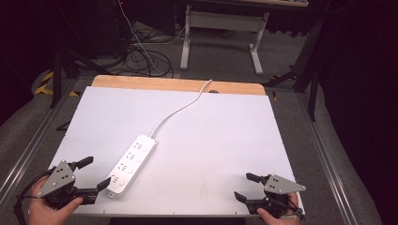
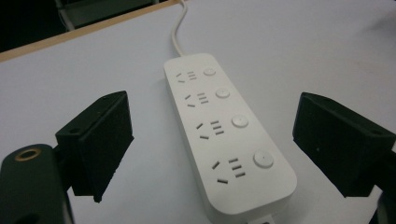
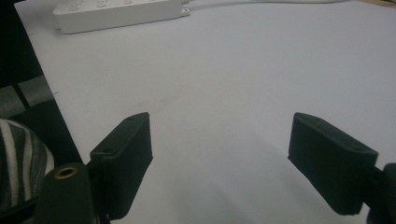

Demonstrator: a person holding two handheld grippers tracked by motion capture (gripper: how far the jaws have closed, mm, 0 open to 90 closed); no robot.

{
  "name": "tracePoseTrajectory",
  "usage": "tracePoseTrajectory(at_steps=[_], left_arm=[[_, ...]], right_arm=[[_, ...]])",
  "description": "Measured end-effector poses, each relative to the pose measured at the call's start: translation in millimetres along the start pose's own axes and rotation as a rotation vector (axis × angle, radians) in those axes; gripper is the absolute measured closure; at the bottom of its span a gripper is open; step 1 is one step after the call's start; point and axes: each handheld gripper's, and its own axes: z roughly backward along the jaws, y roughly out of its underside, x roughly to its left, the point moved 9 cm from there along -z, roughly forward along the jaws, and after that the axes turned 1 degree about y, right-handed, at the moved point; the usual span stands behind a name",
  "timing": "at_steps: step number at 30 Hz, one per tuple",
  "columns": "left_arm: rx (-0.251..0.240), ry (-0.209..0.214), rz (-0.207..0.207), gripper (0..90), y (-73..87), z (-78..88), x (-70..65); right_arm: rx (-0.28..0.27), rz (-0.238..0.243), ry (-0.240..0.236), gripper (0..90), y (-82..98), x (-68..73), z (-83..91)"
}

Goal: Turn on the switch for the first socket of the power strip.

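Observation:
A white power strip (image 1: 131, 164) with several sockets and round buttons lies slanted on the white table top (image 1: 220, 136), at the front left. Its white cable (image 1: 180, 110) runs to the far edge. My left gripper (image 1: 97, 171) stands open just left of the strip's near end. In the left gripper view the strip (image 2: 229, 135) lies ahead between the wide jaws, and the left gripper (image 2: 219, 144) touches nothing. My right gripper (image 1: 243, 186) is open at the front right corner, over bare table. In the right gripper view the right gripper (image 3: 238, 163) holds nothing and the strip (image 3: 116, 14) lies far off.
A wooden strip (image 1: 178, 84) borders the table's far edge, where the cable passes a notch. Beyond it on the floor stand a white desk frame (image 1: 220, 28) and tangled cables (image 1: 141, 56). Metal rails (image 1: 28, 145) run along both sides of the table.

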Motion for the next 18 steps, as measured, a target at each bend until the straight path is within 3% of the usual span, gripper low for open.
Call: tracePoseTrajectory(at_steps=[3,14,18], left_arm=[[-0.002,-0.003,-0.001,13.2,8.9,-1.3,0.3],[0.030,0.013,0.060,13.6,43.7,-3.9,2.9],[0.030,0.015,0.078,14.1,47.6,-4.1,1.6]], right_arm=[[0.000,0.000,0.000,21.9,0.0,0.2,0.2],[-0.001,-0.001,-0.003,21.8,0.2,-0.3,0.0],[-0.002,0.000,-0.003,21.8,0.0,-0.1,-0.1]])
